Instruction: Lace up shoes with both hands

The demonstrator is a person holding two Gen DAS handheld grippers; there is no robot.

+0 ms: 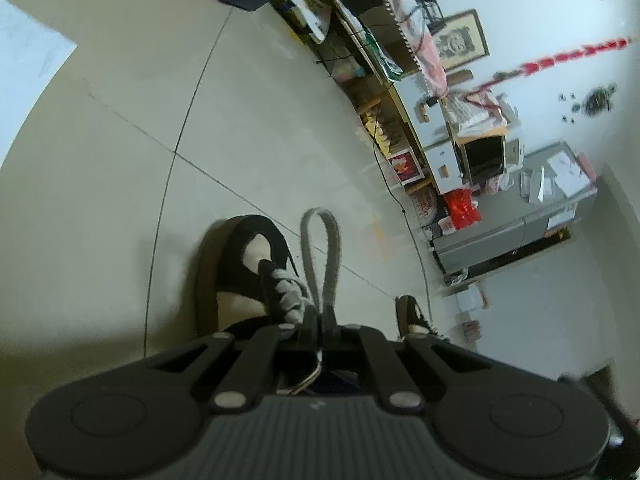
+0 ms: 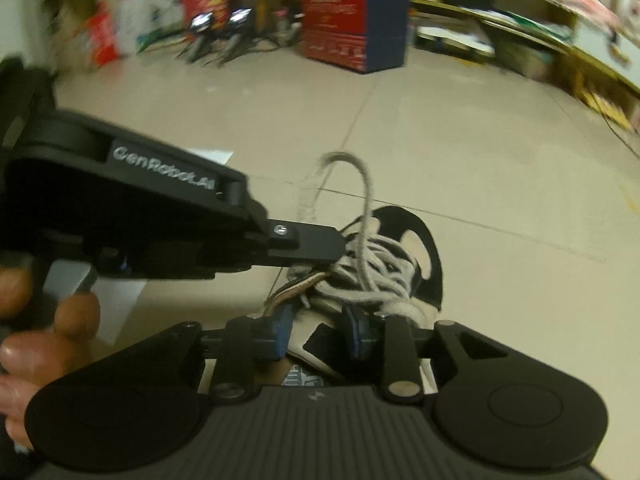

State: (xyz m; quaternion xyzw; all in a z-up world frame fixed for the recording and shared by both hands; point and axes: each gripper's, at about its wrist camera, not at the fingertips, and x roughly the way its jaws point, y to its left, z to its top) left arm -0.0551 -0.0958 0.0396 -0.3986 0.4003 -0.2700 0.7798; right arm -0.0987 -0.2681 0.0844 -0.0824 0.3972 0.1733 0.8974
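On floor tiles stood black-and-cream shoe (image 2: 392, 264). I kept left claw (image 1: 320, 320) closed tight on grey lace loop (image 1: 320, 248), holding bow upright, probably for tying. Right claw (image 2: 320, 334) half open over tongue, gripped nothing, apparently ready for other strand.

A red-and-blue box (image 2: 354, 20) stands near cluttered shelves (image 2: 560, 28).

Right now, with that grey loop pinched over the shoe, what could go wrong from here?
1. The left gripper pinches only the base of the lace loop; a tug might pull it free or collapse it.
2. The right gripper has its fingers apart over the shoe, pressing on no lace, so the knot could loosen.
3. Closing among the tangled laces, it could catch the wrong strand.
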